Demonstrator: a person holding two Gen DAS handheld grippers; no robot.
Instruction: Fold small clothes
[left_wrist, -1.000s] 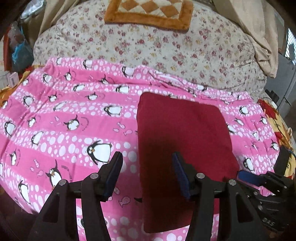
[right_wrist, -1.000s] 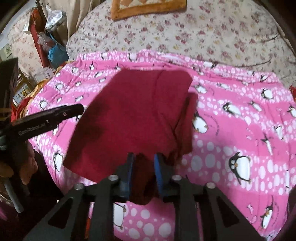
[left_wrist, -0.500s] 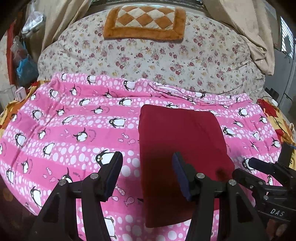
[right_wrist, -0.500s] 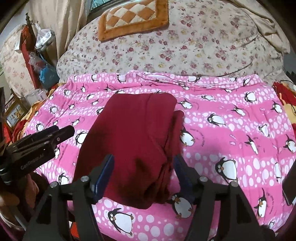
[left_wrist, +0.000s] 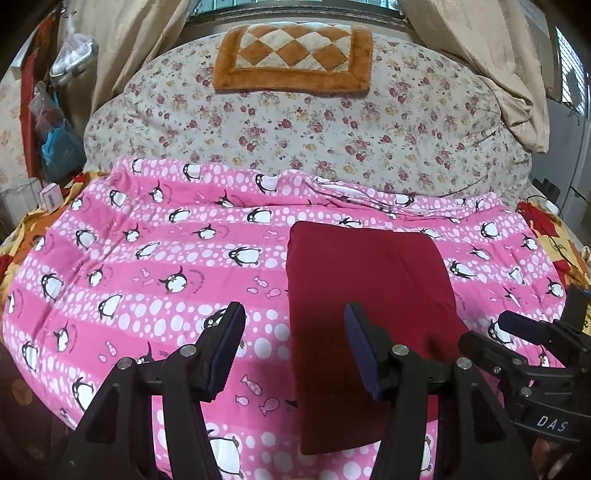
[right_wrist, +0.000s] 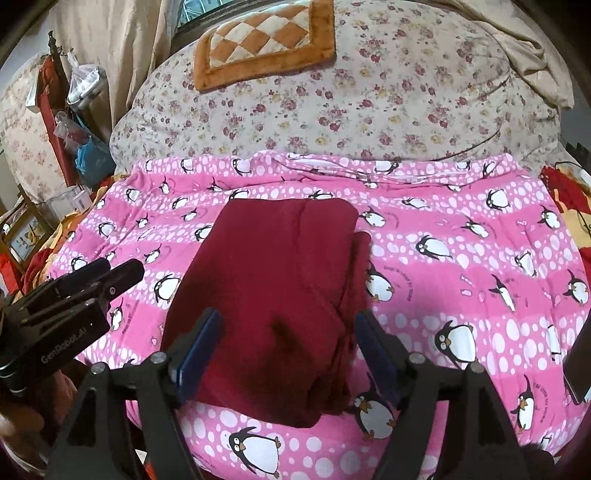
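Observation:
A dark red garment (left_wrist: 365, 295) lies folded into a long rectangle on the pink penguin blanket (left_wrist: 147, 258); it also shows in the right wrist view (right_wrist: 273, 288), with a doubled layer along its right side. My left gripper (left_wrist: 295, 336) is open and empty, held above the garment's near left edge. My right gripper (right_wrist: 288, 339) is open and empty, its fingers astride the garment's near end and above it. Each gripper shows in the other's view: the right one (left_wrist: 532, 350) at the right, the left one (right_wrist: 74, 295) at the left.
A floral quilt (left_wrist: 314, 122) is heaped behind the blanket with an orange checkered cushion (left_wrist: 295, 55) on top. Bags and clutter (right_wrist: 81, 147) stand at the left. A yellow and red cloth (left_wrist: 554, 240) lies at the right edge.
My right gripper has opened and let go of the red garment's near end, which now lies flat. Both grippers have drawn back and up from the bed.

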